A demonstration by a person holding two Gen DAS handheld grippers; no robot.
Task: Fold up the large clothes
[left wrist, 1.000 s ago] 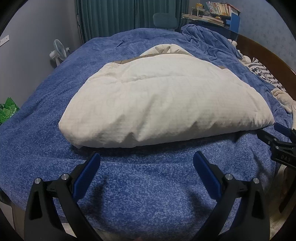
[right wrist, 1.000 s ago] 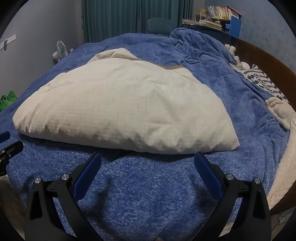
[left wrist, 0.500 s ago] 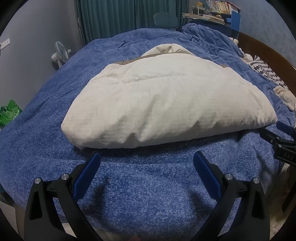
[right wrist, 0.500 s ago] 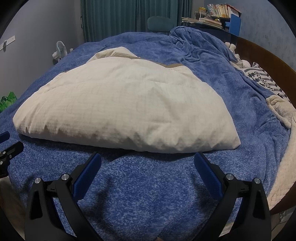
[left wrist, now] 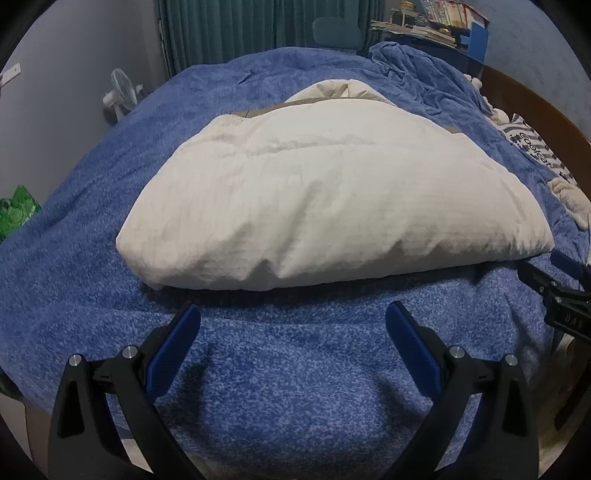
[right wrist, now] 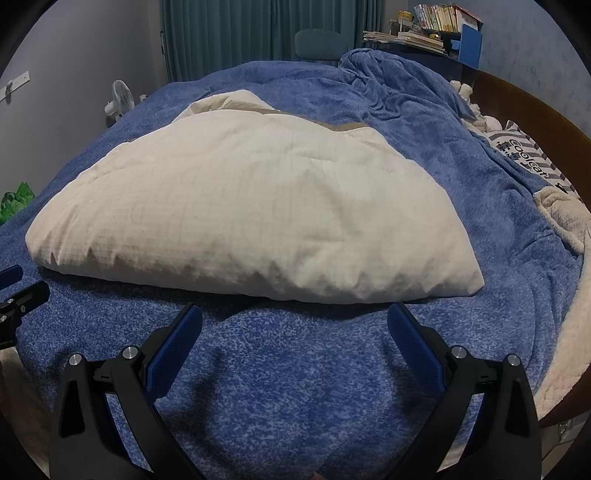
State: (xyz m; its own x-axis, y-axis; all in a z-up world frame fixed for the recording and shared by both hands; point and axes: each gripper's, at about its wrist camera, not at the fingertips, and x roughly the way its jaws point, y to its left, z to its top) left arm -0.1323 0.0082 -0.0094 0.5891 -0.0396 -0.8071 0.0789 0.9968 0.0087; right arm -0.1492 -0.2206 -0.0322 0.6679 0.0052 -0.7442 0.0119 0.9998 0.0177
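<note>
Compared w/ a sec earlier, barely anything had moved: the cream quilted cover [left wrist: 332, 199] sat in the same spot mid-bed on the blue blanket [left wrist: 280, 369], only a touch bigger in both views, so I'd nudged both tools slightly closer. No grab had happened yet. My read: this was the approach to the next fold, not the fold itself.

Left gripper [left wrist: 293, 321] was spread wide, nothing between its fingers, hovering over blanket just short of the cover's near edge. Right gripper [right wrist: 295, 321] same: fingers apart, empty, near the front edge toward its right corner. Each tool showed at the edge of the other's view.

The cover looked already folded at least once, puffy, w/ a brown trim strip peeking at the far side. Its long axis ran left-right across the bed, parallel to the near edge I faced; the tapering, bunched end pointed away toward the curtains [right wrist: 236, 33]. Near corners seemed the likely grip pts.
</note>
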